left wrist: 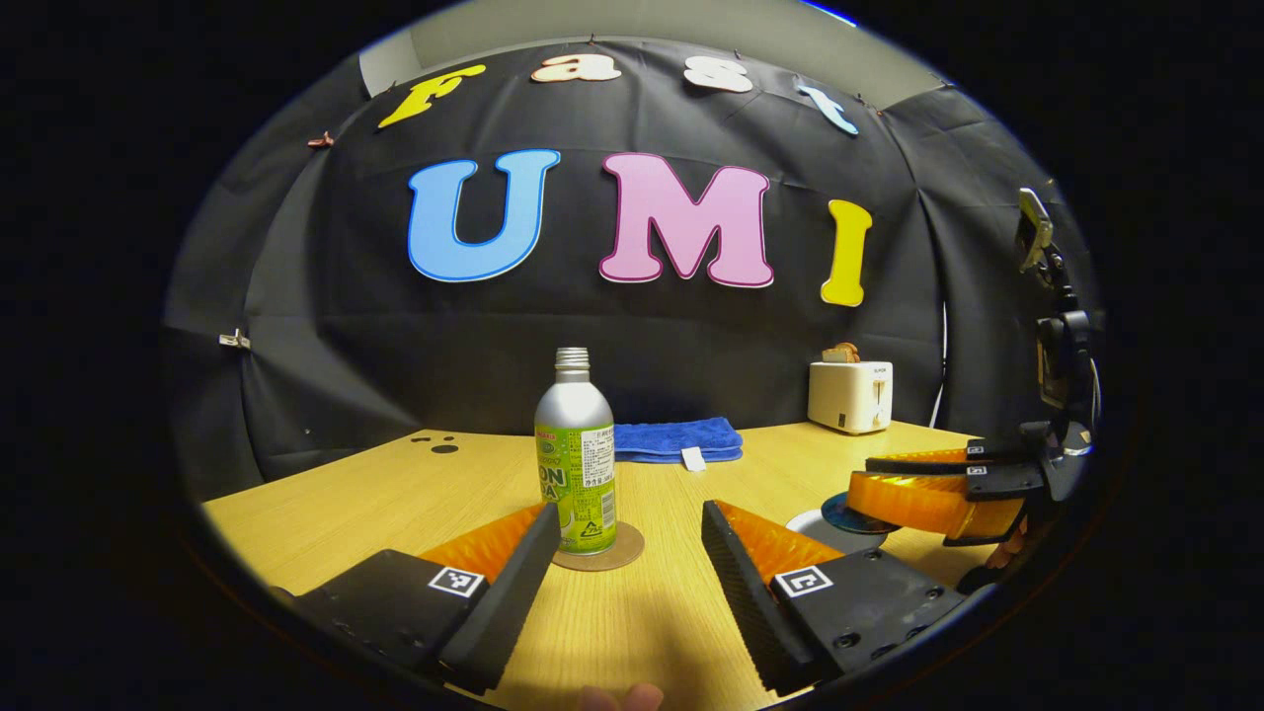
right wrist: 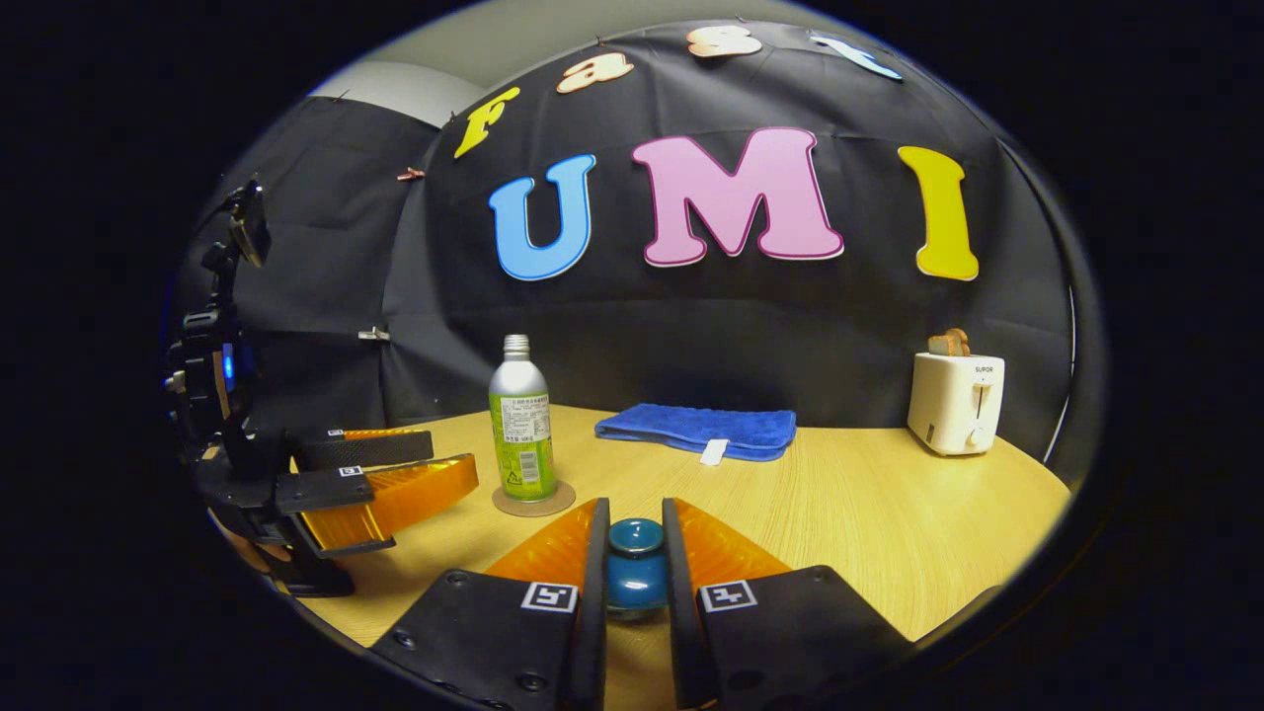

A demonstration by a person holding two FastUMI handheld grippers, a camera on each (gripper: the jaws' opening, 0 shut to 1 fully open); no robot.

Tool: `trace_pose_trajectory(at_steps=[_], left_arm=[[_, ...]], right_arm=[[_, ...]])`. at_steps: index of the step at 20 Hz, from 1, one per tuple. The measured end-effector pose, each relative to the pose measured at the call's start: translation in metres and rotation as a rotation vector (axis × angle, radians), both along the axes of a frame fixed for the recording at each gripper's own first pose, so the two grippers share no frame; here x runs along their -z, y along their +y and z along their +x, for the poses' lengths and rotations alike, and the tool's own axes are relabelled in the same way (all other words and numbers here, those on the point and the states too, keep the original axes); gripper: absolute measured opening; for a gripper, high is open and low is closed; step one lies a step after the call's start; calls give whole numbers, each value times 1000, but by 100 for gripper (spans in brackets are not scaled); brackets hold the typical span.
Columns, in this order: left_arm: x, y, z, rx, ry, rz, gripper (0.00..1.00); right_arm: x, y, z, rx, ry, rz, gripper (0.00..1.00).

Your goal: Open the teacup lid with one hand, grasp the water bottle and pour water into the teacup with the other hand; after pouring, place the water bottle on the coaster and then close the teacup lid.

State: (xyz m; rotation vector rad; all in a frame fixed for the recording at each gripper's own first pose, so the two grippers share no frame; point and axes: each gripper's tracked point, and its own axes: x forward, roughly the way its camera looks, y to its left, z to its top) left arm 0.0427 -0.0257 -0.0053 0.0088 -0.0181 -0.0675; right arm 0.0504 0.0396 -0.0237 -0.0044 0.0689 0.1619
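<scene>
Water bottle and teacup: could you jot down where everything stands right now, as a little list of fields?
water bottle: upright, uncapped, standing on the coaster
left gripper: open, bottle ahead between its fingers, not touching
right gripper: shut on the teacup lid knob
teacup: hidden under the lid
blue towel: folded, behind the bottle
toaster: far right of the table, bread in the slot

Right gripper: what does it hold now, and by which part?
The right gripper clamps the teacup lid's blue knob, one finger on each side. The left gripper is open, holding nothing.

One bottle — one toaster
</scene>
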Motion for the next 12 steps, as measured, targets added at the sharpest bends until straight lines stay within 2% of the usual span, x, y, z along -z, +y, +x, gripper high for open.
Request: trace_pose_trajectory(at_steps=[1,2,3,12], left_arm=[[1,0,1,1,0,0,92],[0,0,1,3,0,0,92],[0,-1,0,5,0,0,93],[1,1,1,6,0,0,92]], right_arm=[[2,2,2,-4,11,-2,30],[3,3,2,-7,23,-6,25],[5,4,5,-9,35,-11,30],[21,8,14,-20,130,-45,30]])
